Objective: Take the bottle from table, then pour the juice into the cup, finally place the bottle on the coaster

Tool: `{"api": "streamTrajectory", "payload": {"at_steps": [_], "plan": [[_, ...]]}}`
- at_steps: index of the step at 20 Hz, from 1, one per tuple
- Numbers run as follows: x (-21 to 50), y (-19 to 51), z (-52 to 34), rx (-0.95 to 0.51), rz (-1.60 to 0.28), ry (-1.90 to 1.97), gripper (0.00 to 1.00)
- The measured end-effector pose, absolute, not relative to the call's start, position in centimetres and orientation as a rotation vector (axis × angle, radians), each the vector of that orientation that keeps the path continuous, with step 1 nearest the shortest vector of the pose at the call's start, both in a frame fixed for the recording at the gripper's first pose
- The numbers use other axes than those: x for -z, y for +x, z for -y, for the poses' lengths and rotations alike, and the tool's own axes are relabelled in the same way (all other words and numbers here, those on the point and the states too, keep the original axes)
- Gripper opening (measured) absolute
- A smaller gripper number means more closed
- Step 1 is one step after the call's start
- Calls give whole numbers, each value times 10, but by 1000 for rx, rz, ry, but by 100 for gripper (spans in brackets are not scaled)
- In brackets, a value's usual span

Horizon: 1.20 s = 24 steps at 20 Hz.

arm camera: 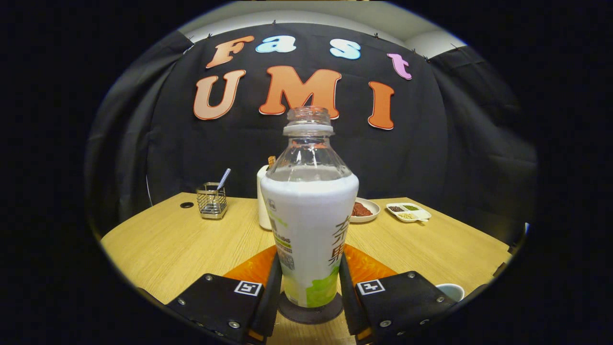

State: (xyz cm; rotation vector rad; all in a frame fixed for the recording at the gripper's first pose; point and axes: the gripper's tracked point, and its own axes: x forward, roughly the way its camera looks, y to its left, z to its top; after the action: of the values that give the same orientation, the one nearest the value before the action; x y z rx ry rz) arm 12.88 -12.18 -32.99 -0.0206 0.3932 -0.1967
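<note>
Two fingers of the gripper [309, 287] flank the uncapped bottle [311, 225], parted about to its width and touching its lower sides; whether they press on it cannot be told. Upright, the bottle stands on a dark round coaster [310, 312] on the wooden table [167, 244]. A white cup [451, 290] sits just beside the right finger.

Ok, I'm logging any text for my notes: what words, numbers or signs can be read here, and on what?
Bottle, gripped on both sides by the tongs: large dark characters on its label, cut off round the side, not readable whole.
Same label: small green and grey print, too blurred to read.
Tongs: a square black-and-white marker on each, a pattern, no words.
</note>
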Motion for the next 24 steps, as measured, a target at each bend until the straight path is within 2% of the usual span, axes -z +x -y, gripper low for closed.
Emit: {"api": "streamTrajectory", "payload": {"at_steps": [7,11,13,14,16,18,24], "plan": [[361,122,124,206,-469,-22,58],[363,120,126,221,-477,21,64],[359,119,126,221,-467,37,67],[356,119,123,216,-458,45,78],[346,113,122,216,-440,57,91],[332,102,117,223,-406,67,97],[265,62,95,234,-291,11,97]]}}
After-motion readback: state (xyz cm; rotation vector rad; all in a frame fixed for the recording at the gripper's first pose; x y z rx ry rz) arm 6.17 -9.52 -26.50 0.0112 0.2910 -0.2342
